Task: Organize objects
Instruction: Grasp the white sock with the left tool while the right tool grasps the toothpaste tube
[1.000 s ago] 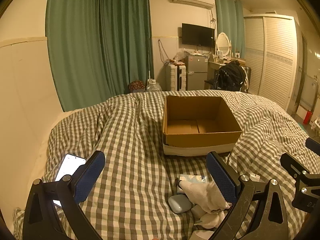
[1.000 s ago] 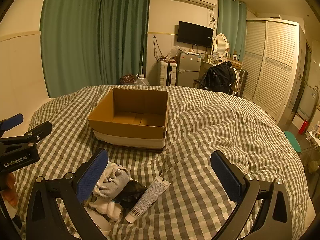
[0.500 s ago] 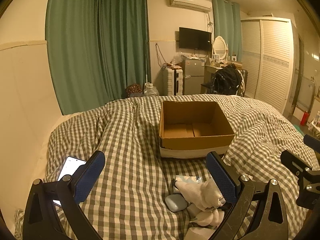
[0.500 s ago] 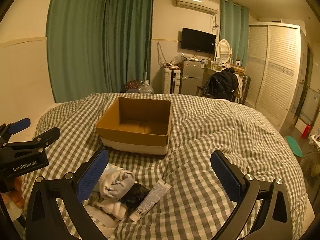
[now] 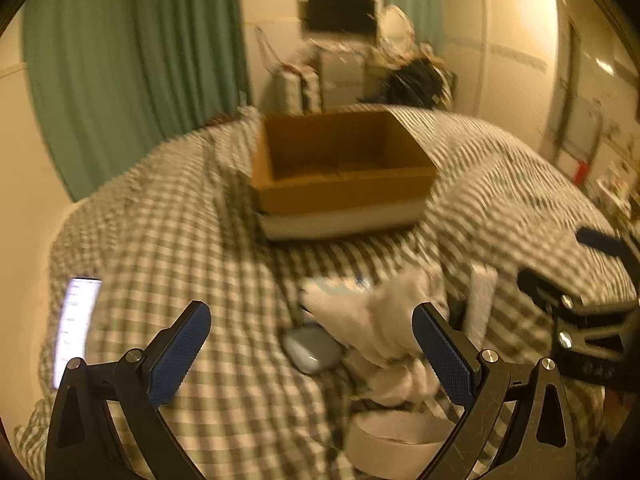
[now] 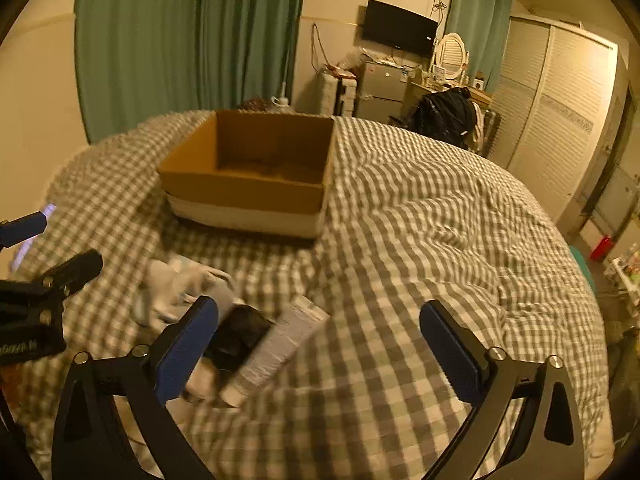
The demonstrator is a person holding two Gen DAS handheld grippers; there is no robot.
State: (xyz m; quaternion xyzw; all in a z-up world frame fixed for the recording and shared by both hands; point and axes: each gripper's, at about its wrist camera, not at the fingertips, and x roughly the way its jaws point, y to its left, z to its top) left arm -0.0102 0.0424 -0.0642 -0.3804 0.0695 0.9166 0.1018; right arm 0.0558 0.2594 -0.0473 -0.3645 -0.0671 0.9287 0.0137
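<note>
Both pairs of tongs hang over the checked bed (image 6: 420, 208), spread wide and gripping nothing. Between the fingers of the left tongs (image 5: 312, 350) lies a small pale blue-grey case (image 5: 311, 350), touching a heap of white cloth (image 5: 376, 320) just ahead and right; a lit phone (image 5: 76, 320) lies off to their left. Between the fingers of the right tongs (image 6: 318, 346), towards the left finger, sits a white tube (image 6: 276, 350) beside something black (image 6: 240, 332). The open cardboard box (image 6: 248, 176) stands well ahead of both, empty. The left view is blurred.
</note>
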